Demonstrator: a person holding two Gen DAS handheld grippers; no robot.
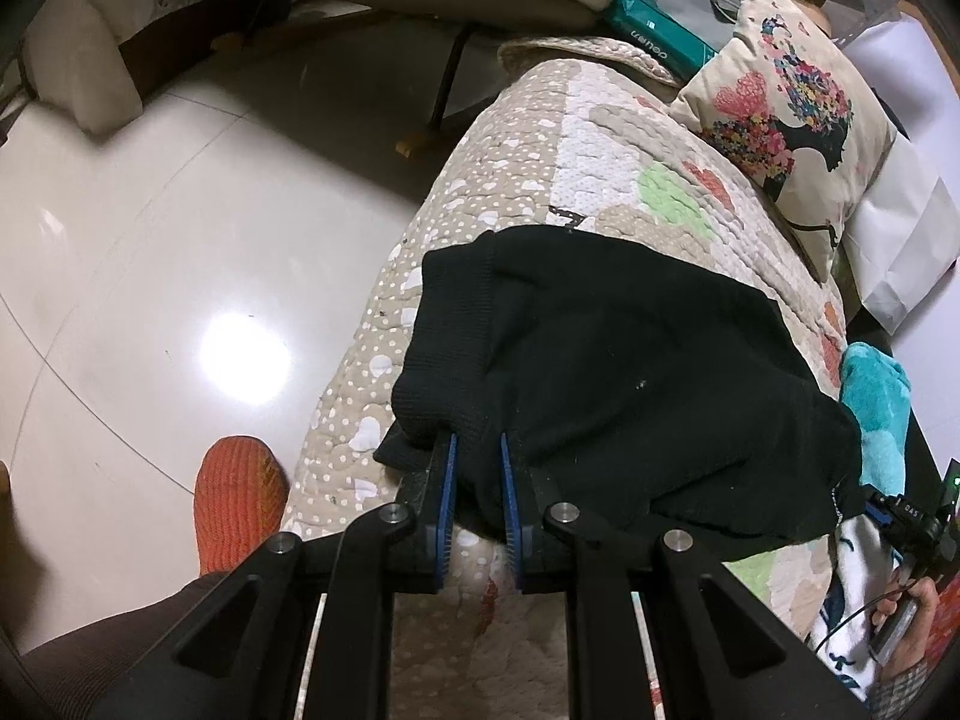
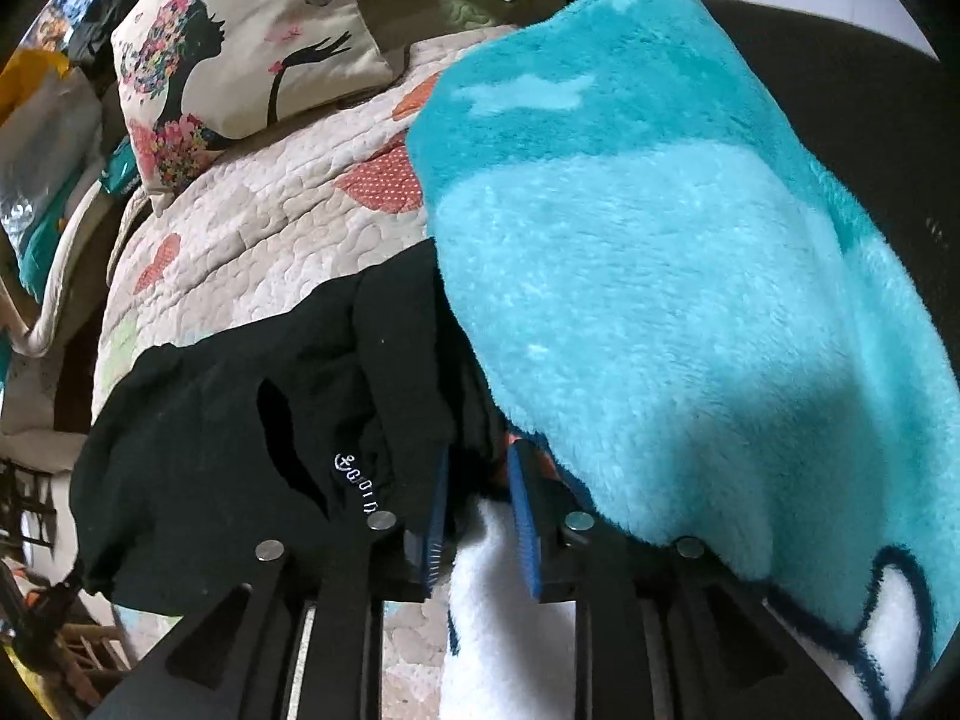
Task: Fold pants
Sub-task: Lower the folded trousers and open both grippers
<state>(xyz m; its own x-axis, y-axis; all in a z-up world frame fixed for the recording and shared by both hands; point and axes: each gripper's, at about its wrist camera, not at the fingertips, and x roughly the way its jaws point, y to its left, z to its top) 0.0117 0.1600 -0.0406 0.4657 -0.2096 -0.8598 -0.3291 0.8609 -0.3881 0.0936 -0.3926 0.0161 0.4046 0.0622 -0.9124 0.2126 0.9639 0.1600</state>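
Observation:
The black pants (image 1: 600, 372) lie bunched on a quilted patchwork bed cover (image 1: 540, 138). My left gripper (image 1: 478, 441) has its blue-padded fingers around a fold at the near left edge of the pants, with cloth between the pads. In the right wrist view the pants (image 2: 228, 432) show white lettering near the hem. My right gripper (image 2: 477, 450) holds the right end of the pants, partly hidden under a fluffy turquoise blanket (image 2: 660, 276).
A cushion printed with a flower-haired woman (image 1: 786, 114) leans at the far end of the bed. Glossy tiled floor (image 1: 180, 240) lies to the left, with my orange-socked foot (image 1: 237, 498). The turquoise blanket (image 1: 876, 396) sits right of the pants.

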